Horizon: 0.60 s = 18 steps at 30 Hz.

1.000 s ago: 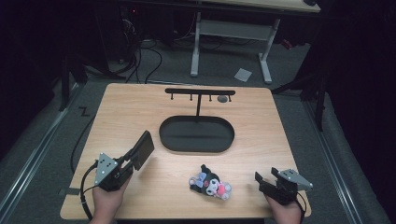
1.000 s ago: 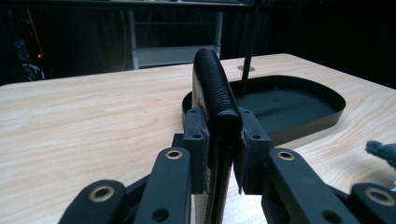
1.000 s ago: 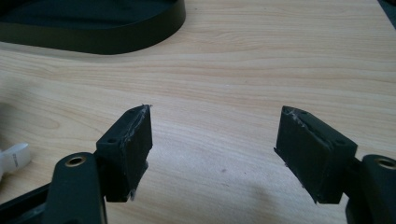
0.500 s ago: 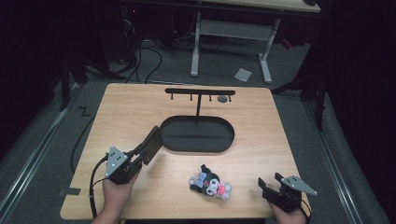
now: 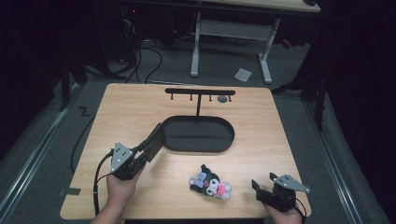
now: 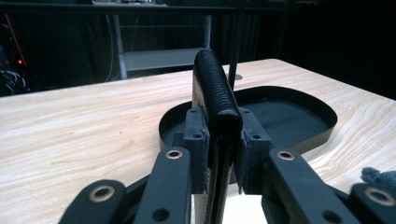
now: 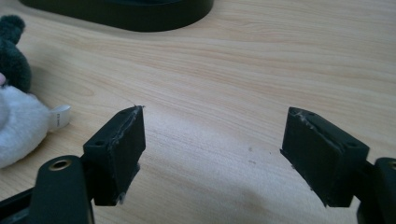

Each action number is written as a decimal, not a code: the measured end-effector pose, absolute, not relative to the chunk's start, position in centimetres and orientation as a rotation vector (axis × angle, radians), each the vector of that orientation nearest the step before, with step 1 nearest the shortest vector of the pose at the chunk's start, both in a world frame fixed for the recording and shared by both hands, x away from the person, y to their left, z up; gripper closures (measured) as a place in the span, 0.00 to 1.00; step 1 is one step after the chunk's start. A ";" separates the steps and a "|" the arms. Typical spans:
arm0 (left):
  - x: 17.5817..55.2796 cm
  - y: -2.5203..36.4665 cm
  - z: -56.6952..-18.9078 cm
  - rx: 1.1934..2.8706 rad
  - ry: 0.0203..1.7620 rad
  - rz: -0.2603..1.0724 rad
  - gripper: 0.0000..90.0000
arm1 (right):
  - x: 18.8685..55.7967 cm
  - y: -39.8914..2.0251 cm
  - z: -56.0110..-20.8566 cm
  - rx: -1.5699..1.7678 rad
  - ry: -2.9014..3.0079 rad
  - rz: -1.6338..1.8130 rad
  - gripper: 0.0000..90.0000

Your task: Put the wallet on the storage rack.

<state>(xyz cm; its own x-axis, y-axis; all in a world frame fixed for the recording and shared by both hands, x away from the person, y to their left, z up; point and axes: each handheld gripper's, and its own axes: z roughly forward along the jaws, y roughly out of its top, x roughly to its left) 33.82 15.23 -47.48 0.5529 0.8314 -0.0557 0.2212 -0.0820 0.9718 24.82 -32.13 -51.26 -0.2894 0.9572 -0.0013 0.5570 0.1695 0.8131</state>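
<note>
Here, from largest to smallest:

Table: the wooden table [image 5: 280,140] carries everything; both hands come in over its near edge.

Stand: a black oval tray [image 5: 205,140] lies near the table's middle, with a thin upright post and a crossbar with small pegs [image 5: 200,91] rising behind it.

Wallet: a flat black textured wallet [image 5: 154,140] is held off the table, tilted up toward the tray's left end. In the left gripper view its ridged edge [image 6: 215,88] stands upright between the jaws, with the tray behind it.

Left gripper: the left gripper [image 5: 140,156], in the left hand [image 5: 120,189], is clamped on the wallet, both pads pressed flat against its sides.

Right gripper: the right gripper [image 5: 261,189] sits low at the table's near right corner, well apart from the tray. Its jaws have just been opening and now stand wide, with bare wood between the pads [image 7: 116,149].

Plush toy: a small black, white and pink plush toy [image 5: 210,183] lies on the table between the two hands, in front of the tray, free of both grippers. It shows at the left edge of the right gripper view [image 7: 14,116].
</note>
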 end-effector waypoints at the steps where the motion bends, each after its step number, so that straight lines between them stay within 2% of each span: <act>1: 33.9 15.1 -47.5 1.617 0.911 0.649 0.86 | 25.1 -32.1 -51.2 1.409 1.941 0.980 0.24; 8: 35.1 13.5 -47.3 1.593 0.943 0.673 0.86 | 27.1 -32.0 -50.6 1.352 2.011 0.972 0.24; 18: 36.7 10.5 -46.2 1.542 0.950 0.689 0.86 | 28.1 -31.8 -51.3 1.282 2.000 1.049 0.24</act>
<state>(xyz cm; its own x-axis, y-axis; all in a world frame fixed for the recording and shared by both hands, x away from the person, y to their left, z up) 36.74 10.54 -46.18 0.5016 0.8620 -0.0732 0.1982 -0.0321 0.9796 28.11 -31.83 -51.32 -0.4030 0.9147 -0.0291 0.4959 0.2449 0.8331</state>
